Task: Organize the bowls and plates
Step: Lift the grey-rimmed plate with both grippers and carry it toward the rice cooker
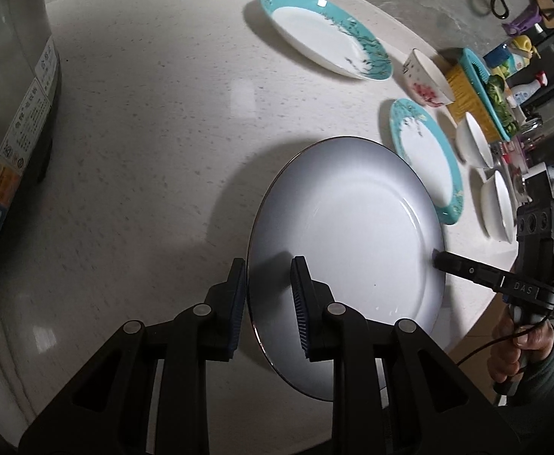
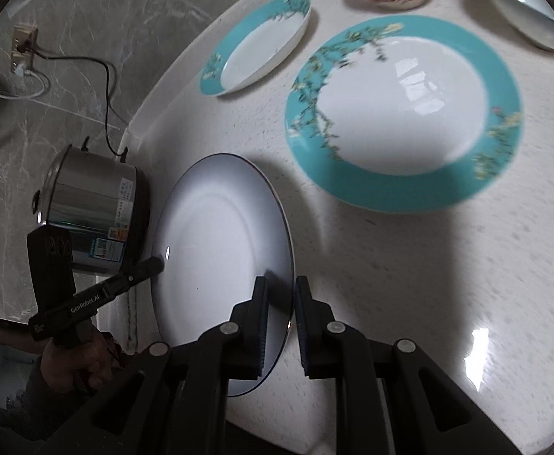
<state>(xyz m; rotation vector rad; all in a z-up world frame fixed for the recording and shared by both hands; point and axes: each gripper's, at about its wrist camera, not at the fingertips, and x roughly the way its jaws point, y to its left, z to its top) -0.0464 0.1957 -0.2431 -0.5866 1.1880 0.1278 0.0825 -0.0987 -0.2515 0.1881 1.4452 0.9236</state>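
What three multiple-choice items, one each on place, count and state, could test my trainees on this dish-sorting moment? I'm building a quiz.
1. Where does the steel pot stand relative to the grey plate?
A. On top of it
B. Beside it, at the table's edge
C. Inside a bowl

2. How many teal-rimmed plates lie on the table?
A. One
B. Two
C. Four

3. How is the grey plate held?
A. By the left tool only
B. By neither tool
C. By both tools, at opposite rims

Answers:
1 B: the right wrist view shows the pot next to the plate's far side.
2 B: one teal plate is near, another farther back.
3 C: the right tool also clamps the rim, and each tool shows in the other's view.
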